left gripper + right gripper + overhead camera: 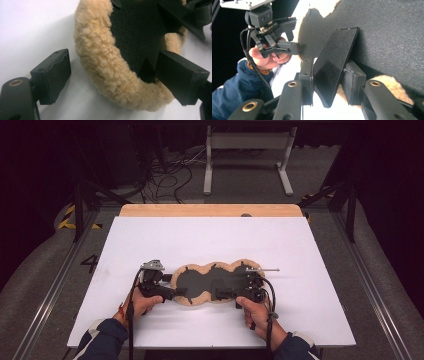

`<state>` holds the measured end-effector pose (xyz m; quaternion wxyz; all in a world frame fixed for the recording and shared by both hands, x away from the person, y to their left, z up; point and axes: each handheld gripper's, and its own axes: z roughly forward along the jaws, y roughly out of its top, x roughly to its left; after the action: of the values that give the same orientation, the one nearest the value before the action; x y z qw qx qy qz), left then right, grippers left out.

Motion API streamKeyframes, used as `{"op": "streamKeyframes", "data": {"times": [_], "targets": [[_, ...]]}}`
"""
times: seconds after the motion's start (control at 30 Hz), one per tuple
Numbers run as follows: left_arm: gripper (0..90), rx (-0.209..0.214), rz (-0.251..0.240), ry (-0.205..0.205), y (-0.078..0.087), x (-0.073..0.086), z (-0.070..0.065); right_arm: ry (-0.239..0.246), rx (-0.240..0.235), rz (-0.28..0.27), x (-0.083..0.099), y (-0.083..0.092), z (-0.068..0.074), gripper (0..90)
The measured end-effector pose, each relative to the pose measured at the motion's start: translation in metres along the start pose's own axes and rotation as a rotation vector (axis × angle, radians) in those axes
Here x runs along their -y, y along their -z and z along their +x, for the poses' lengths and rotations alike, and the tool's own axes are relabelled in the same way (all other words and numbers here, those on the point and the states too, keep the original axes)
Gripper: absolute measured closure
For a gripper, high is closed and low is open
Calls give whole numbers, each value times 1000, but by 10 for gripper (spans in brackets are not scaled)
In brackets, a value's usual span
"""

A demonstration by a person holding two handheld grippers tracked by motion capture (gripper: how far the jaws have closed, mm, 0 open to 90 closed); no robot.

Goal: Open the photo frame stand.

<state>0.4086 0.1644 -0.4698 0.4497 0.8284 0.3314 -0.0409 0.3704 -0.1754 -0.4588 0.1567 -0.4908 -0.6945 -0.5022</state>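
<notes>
A fleece-edged cover (216,282) with a dark felt-like underside lies flat on the white tabletop (200,240), near the person's edge. It looks light, soft and floppy, likely to sag if lifted by one end, so the thin dark flaps along its rim seem the best hold. The left gripper (112,80) lies low at the cover's left end, fingers (53,75) wide open around the fleece rim, not pressing it. The right gripper (329,82) comes in at the right end; its fingers (353,82) are closed on a dark flap (335,65). Both hands rest low, wrists near the tabletop.
</notes>
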Motion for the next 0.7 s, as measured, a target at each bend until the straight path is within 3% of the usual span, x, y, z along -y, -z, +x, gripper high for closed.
{"op": "streamKeyframes", "data": {"times": [0.1,0.17,0.37,0.47,0.57,0.63,0.7], "targets": [[180,30,14,-22,-2,0,-3,42,2,7,0,0,1,649],[223,41,23,-59,-3,-1,-7,57,1,5,0,0,1,649],[318,48,-5,-58,4,-2,-6,91,10,10,1,1,3,648],[328,27,-12,-61,5,-3,-10,103,18,14,1,1,3,650],[385,22,-64,-60,10,-4,-12,109,15,5,0,2,3,671],[423,-8,-84,-93,13,-6,-16,122,9,-2,-1,3,4,694],[429,-13,-91,-116,14,-7,-17,124,11,-2,-2,3,5,699]]}}
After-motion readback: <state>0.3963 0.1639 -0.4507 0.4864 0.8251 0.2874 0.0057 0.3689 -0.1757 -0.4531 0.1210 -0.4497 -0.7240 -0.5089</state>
